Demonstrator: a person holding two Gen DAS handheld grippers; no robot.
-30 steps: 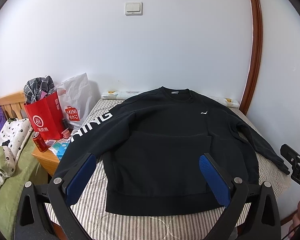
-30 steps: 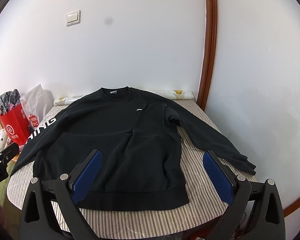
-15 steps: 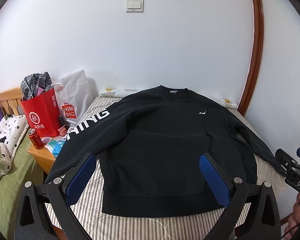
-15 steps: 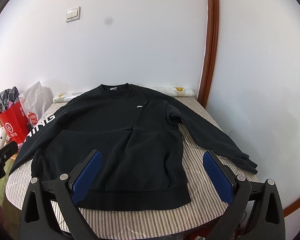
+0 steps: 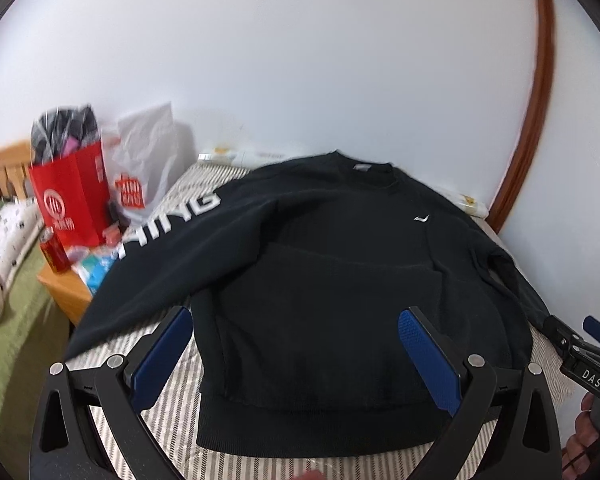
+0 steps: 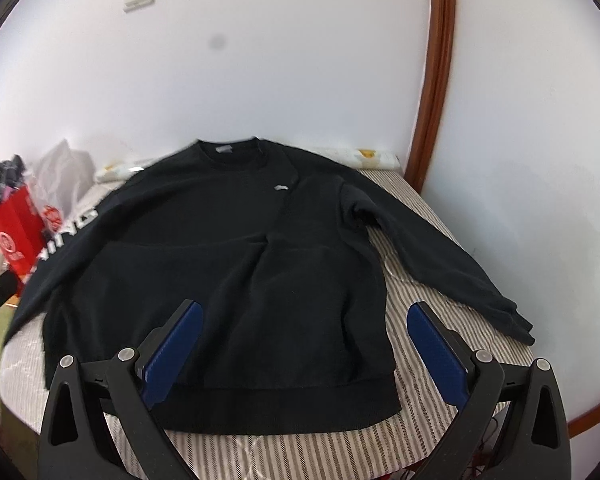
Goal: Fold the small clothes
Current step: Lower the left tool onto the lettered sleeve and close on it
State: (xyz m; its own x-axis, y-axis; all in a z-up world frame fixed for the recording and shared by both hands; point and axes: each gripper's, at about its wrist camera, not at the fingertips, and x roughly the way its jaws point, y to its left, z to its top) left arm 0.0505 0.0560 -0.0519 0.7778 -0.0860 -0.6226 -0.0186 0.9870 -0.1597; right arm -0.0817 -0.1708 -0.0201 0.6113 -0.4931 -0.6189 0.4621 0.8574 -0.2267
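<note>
Our left claw (image 5: 294, 354) and right claw (image 6: 304, 348) gape empty; the sweater (image 5: 340, 300) looks soft and floppy, so we should pinch its bottom-right sleeve (image 6: 452, 256).

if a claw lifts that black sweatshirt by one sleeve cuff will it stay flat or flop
The black sweatshirt would likely flop: it lies creased on the striped cover. The cuff would probably rise first, the body dragging. The thick-looking knit should grip fairly well.
</note>
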